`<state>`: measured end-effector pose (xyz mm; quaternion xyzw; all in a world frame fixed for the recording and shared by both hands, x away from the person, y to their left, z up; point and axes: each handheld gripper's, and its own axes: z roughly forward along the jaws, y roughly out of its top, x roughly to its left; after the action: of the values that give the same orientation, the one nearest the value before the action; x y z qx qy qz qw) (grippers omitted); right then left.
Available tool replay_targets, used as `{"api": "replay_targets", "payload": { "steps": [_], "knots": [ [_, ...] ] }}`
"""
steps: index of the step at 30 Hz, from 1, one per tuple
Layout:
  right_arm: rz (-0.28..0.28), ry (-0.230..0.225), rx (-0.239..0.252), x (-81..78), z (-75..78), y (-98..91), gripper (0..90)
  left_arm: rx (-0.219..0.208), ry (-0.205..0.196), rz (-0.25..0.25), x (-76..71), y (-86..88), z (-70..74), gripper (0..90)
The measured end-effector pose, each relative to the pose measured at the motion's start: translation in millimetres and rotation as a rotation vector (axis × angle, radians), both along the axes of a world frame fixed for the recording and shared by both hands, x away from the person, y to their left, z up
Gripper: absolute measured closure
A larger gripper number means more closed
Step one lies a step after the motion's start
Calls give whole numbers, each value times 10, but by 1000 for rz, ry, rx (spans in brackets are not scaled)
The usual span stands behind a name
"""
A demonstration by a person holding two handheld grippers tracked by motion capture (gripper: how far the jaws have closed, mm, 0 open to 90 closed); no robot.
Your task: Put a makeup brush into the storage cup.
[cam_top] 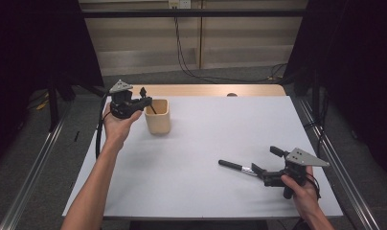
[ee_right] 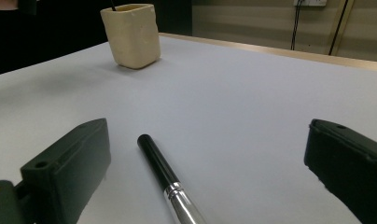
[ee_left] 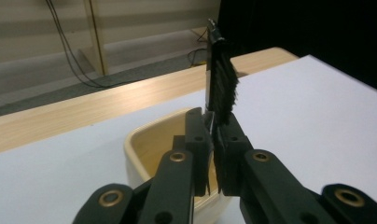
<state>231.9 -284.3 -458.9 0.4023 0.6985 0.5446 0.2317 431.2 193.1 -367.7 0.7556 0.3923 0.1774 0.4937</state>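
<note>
The left gripper (cam_top: 144, 98) is clamping a small black brush (ee_left: 220, 79) upright, just over the rim of the cream cup (cam_top: 157, 116) beside it. The right gripper (cam_top: 266, 166), jaws wide, is straddling a black-handled brush (ee_right: 164, 176) lying flat, handle pointing away toward the cup, well across the white table (cam_top: 201, 143), with wood edge and cables behind.

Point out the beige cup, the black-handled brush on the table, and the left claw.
beige cup (cam_top: 157, 122), high view, front wall.
black-handled brush (ee_right: 158, 163), right gripper view, black handle.
left claw (ee_left: 213, 130), left gripper view, between its fingertips.
</note>
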Motion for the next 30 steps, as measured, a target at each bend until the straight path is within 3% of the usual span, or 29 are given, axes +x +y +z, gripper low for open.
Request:
{"api": "replay_targets", "payload": {
  "steps": [7, 9, 11, 25, 26, 28, 30],
  "knots": [
    [6, -2, -6, -5, -1, 14, 2, -10, 17, -11, -8, -30, -90, 855],
    [4, -6, -5, -4, 0, 10, 1, 9, 1, -14, -15, -57, -88, 856],
    [2, -6, -4, -5, 0, 10, 1, 2, -3, -16, -13, -60, -91, 855],
    [12, -5, -8, -7, -2, 14, 2, 6, 38, -1, 4, -39, -201, 846],
    [12, -5, -8, -6, -2, 13, 2, 14, 38, 5, 3, -40, -201, 838],
    [10, -3, -5, -2, -4, 15, 1, -25, 54, 10, 9, -30, -199, 799],
    [9, -4, -7, 0, -6, 18, 2, 8, 36, 19, 11, -30, -192, 758]
  ]
}}
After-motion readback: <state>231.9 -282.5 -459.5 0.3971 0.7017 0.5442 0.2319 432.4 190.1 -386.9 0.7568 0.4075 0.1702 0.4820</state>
